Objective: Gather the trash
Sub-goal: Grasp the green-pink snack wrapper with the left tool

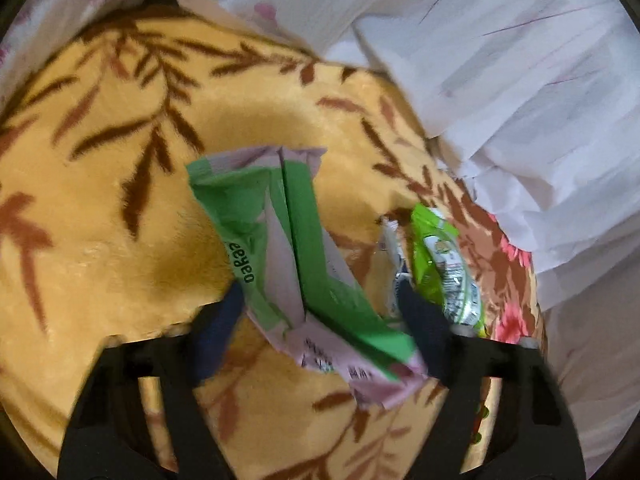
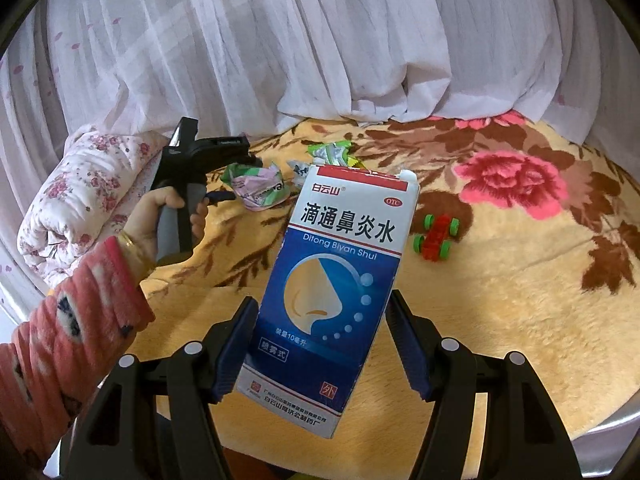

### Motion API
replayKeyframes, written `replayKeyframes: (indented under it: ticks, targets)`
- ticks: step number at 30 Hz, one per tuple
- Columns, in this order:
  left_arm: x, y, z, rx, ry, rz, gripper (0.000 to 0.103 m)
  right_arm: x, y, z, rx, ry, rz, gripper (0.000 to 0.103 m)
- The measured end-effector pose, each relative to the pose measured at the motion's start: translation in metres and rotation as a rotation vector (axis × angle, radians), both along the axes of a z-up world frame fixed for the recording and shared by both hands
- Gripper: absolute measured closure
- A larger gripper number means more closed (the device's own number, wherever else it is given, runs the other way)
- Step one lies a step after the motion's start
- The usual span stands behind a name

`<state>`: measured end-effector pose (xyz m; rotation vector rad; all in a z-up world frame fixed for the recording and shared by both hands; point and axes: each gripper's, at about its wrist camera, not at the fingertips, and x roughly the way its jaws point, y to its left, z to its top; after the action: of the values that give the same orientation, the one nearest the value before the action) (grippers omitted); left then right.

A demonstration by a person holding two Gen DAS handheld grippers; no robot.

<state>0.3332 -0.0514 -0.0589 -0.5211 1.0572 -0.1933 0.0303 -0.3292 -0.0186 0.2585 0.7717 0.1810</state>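
A crumpled green-and-pink wrapper (image 1: 296, 264) is held above the bed. A blue-and-white medicine box (image 2: 332, 296) (nose picture, top flap open) stands tilted. Farther back lies a small pile of green wrappers (image 2: 332, 152), perhaps 2 or 3.

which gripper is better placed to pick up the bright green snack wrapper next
Left, probably. The bright green snack wrapper lies just beside the left gripper, though that gripper seems to hold the green and pink wrapper already. The right gripper is farther back, clamping the blue medicine box.
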Motion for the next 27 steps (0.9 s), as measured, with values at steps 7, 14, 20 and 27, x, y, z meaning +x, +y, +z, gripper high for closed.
replayKeyframes:
  ticks: [7, 14, 20, 27]
  targets:
    - [-0.009, 0.009, -0.008, 0.05, -0.008, 0.022, 0.085, 0.002, 0.002, -0.006, 0.015, 0.009, 0.006, 0.038]
    - [-0.053, 0.018, 0.019, 0.072, -0.078, -0.044, 0.087, -0.011, 0.009, 0.007, 0.004, -0.021, 0.015, 0.038]
    - [-0.13, 0.022, 0.055, 0.097, -0.159, -0.148, 0.087, -0.033, 0.022, 0.023, -0.024, -0.054, 0.038, 0.038]
    - [-0.242, 0.039, 0.083, 0.128, -0.232, -0.247, 0.087, -0.069, 0.038, 0.037, -0.051, -0.08, 0.063, 0.038]
